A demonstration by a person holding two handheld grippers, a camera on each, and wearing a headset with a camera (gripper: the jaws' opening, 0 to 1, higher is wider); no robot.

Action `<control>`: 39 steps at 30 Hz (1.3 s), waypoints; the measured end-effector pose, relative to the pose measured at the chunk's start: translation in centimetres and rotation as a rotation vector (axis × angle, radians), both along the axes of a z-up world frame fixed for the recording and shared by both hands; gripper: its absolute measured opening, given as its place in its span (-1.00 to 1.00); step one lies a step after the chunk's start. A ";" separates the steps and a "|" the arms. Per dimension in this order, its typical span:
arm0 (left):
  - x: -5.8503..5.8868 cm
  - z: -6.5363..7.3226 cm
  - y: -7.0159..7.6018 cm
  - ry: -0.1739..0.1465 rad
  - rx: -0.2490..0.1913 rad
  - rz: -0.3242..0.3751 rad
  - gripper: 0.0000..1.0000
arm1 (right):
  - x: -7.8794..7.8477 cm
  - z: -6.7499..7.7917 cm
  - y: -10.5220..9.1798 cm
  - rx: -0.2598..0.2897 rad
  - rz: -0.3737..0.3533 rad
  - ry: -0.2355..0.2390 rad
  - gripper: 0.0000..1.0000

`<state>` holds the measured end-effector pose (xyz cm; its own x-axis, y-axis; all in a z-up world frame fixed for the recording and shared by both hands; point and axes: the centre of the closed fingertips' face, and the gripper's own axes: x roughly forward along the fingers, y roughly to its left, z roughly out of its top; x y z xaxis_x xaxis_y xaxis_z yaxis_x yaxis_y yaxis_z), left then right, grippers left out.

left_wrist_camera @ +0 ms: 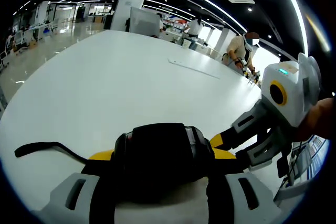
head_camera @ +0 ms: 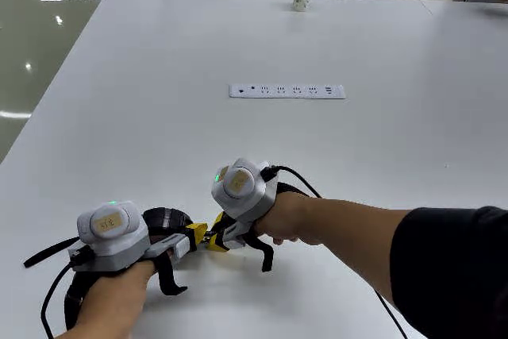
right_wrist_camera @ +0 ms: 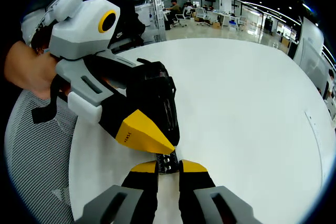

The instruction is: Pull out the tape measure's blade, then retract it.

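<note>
The tape measure [head_camera: 167, 220] sits at the near edge of the white table [head_camera: 159, 77], just in front of you. Its black case is clamped between the jaws of your left gripper [head_camera: 184, 237]. In the left gripper view the case [left_wrist_camera: 157, 156] bulges up between the two jaws, with its black strap trailing off across the table.

Your right gripper [right_wrist_camera: 168, 167] is brought in tip to tip with the left. Its jaws are drawn narrow on a small dark piece at the mouth of the case, which looks like the end of the blade [right_wrist_camera: 168, 161].

The two grippers are almost touching and no length of blade shows between them. So you seem to have both grips set, but the pull itself is not yet made. The full draw-out and the retraction are both left.
</note>
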<state>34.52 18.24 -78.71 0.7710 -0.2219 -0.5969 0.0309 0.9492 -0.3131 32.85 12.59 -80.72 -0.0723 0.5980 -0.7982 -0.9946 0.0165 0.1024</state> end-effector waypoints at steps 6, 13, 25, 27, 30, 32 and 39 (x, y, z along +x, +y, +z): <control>0.0 0.0 -0.1 0.002 -0.002 -0.002 0.30 | -0.1 0.1 0.1 0.004 0.013 -0.004 -0.77; 0.0 0.0 -0.1 0.004 -0.002 -0.001 0.30 | -0.1 0.0 0.4 0.003 0.017 -0.009 -0.77; 0.0 -0.1 0.0 0.003 -0.003 -0.003 0.30 | -0.1 0.0 0.8 0.006 0.025 -0.004 -0.77; 0.0 -0.1 0.0 0.004 -0.005 -0.001 0.30 | -0.1 0.0 0.9 0.009 0.031 -0.008 -0.77; 0.0 -0.1 0.0 0.004 -0.008 0.001 0.30 | -0.1 0.0 1.0 0.014 0.029 -0.006 -0.77; 0.0 -0.1 0.0 0.003 -0.008 0.002 0.30 | -0.1 0.0 1.1 0.015 0.025 -0.003 -0.77; 0.0 0.0 0.0 0.003 -0.010 0.004 0.31 | -0.2 0.1 1.1 0.021 0.016 -0.002 -0.76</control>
<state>34.48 18.24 -78.75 0.7701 -0.2246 -0.5971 0.0259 0.9462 -0.3225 32.63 13.68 -80.60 -0.0798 0.6136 -0.7856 -0.9950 -0.0011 0.1002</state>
